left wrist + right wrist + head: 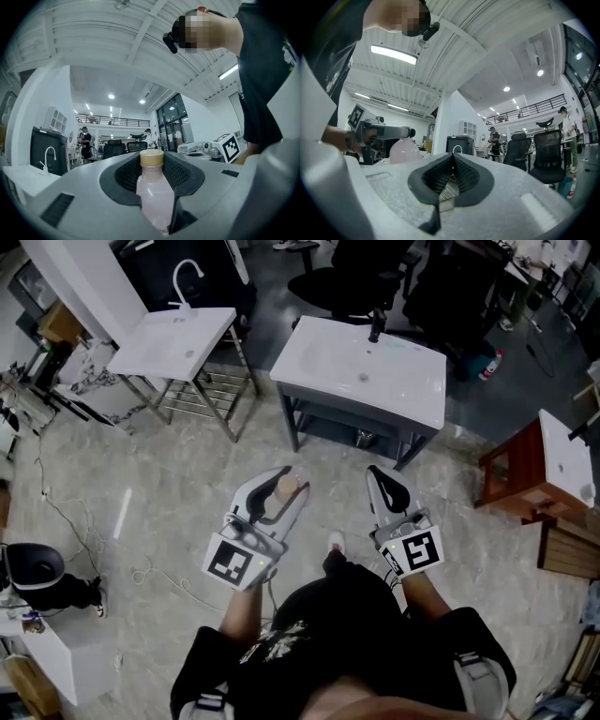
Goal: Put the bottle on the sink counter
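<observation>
A pale pink bottle (153,199) with a tan cap (288,486) stands between the dark pads of my left gripper (281,491), which is shut on its body; the cap pokes out past the fingertips. In the right gripper view the bottle (403,151) shows as a pink round shape under the left gripper. My right gripper (386,486) is held beside it at waist height, its jaws (452,174) shut with nothing between them. Ahead stands a white sink counter (412,385) on a grey frame. A second white sink counter (164,352) with a curved faucet stands to the left.
A red-brown wooden cabinet (517,474) with a white basin top stands at the right. Black office chairs (361,282) sit behind the counters. Cables (84,531) trail across the marble floor at the left, near a white table (56,657). A metal rack (202,395) sits beneath the left sink.
</observation>
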### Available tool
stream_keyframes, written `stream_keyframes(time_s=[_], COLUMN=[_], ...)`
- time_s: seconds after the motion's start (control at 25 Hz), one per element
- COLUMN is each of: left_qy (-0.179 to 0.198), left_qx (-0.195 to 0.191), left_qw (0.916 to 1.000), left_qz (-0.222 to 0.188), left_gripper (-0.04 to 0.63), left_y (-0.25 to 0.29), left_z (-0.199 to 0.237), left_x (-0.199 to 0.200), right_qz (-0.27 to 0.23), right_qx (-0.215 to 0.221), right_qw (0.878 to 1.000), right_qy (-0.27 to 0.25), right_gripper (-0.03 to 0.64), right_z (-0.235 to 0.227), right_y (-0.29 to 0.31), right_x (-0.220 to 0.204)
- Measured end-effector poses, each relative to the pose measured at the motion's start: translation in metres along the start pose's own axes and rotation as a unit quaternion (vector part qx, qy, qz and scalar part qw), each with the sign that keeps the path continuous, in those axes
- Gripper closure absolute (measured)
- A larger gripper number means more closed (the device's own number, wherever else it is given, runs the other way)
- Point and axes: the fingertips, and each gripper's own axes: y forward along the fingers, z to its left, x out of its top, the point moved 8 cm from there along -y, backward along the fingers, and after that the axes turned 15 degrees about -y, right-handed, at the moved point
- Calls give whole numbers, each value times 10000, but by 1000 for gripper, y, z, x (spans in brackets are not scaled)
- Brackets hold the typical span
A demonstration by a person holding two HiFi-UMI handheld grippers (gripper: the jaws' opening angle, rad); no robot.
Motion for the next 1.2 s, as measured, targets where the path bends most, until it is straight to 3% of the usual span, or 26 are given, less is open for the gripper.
stream_keyframes(time_s=[0.28,0.56,0.92,1.2], left_qy=[114,135,92,112], left_qx=[102,205,280,240], left_qw=[9998,9997,9996,9996], left_qz=[-89,-80,14,2], left_gripper=[445,443,444,444], left_y=[78,136,165,181], left_z=[35,42,35,48], left_x=[7,2,5,0], right_qz=[-99,-255,-673,-533], right_qx=[57,181,189,61], right_qw=[9999,9995,9976,9986], right_qy=[-104,-46,7,43], right_gripper=[621,621,621,621], right_z=[-72,-124,-164,-171], right_y=[48,71,77,75], right_x=[-29,-58,-67,-86])
